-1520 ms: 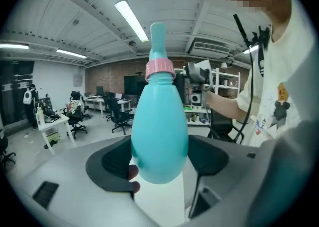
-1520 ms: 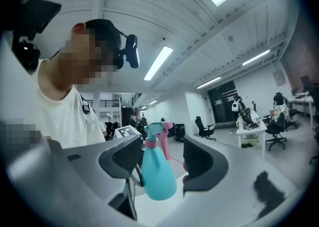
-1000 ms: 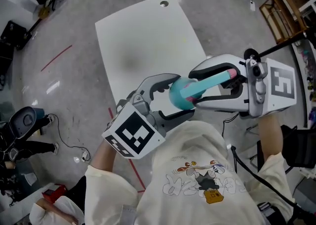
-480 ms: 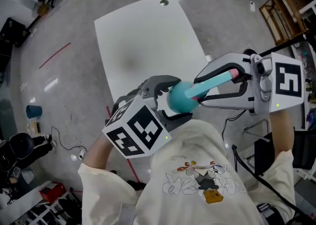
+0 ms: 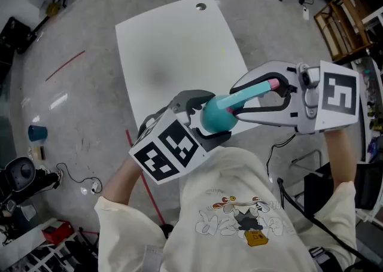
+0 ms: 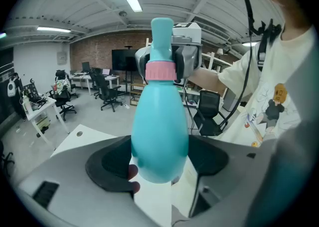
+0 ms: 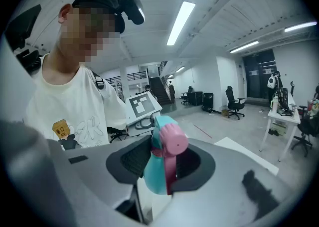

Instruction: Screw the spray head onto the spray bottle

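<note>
— Above the counter [image 5: 173, 43], before the chest, what is carried?
— A teal bottle [image 5: 215, 118], opaque, so its contents cannot be told. A teal-and-pink spray head [image 5: 266, 87] is seated on its neck.
— How is it gripped?
— Its round body is clamped by the left gripper [image 6: 159, 163]. The right gripper [image 7: 162, 163], whose jaws have just been closing, is clenched on the spray head, partly open around it.
— And the two together?
— They are pointed at each other, the bottle between.
</note>
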`<state>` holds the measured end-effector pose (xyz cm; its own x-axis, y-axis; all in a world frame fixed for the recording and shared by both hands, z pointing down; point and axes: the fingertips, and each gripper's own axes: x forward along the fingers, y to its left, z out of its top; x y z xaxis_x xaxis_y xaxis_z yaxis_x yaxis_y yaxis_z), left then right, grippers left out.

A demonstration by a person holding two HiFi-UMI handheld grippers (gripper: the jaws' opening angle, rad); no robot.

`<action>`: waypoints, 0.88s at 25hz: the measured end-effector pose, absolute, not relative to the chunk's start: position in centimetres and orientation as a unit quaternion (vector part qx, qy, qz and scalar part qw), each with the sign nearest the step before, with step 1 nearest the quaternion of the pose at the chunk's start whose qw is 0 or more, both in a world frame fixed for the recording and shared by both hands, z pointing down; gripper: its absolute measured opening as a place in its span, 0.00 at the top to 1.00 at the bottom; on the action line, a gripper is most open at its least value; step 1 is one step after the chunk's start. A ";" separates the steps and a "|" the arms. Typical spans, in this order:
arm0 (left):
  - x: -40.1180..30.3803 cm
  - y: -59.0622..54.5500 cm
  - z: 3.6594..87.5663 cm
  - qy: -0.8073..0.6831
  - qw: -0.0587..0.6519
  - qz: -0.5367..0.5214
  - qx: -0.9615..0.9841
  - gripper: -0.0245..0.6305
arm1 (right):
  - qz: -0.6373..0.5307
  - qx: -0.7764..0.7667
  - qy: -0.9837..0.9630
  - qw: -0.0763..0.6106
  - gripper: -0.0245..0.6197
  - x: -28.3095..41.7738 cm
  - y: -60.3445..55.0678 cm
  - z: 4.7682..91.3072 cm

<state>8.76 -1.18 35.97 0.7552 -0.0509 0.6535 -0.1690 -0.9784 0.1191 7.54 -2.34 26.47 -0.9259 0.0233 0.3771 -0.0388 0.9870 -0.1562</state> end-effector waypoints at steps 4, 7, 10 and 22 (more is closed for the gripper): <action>7.7 -3.2 37.1 -0.122 0.103 0.342 0.926 0.42 | 0.073 0.023 -0.976 0.205 0.76 6.2 -4.4 27.5; 6.9 -5.2 38.3 -0.184 0.112 0.347 0.913 0.42 | 0.068 0.053 -0.973 0.216 0.76 5.2 -6.1 28.5; 5.8 -7.6 39.5 -0.262 0.119 0.341 0.895 0.42 | 0.058 0.104 -0.966 0.229 0.76 3.9 -8.1 29.8; 1.0 -14.1 41.3 -0.506 0.119 0.279 0.807 0.42 | 0.059 0.313 -0.922 0.222 0.76 0.0 -13.3 31.7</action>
<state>1.01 -14.12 41.29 0.3316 -0.7514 0.5705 -0.8839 -0.4588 -0.0906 0.00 -13.35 31.71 -0.7054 -0.5504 0.4467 -0.6026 0.7974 0.0310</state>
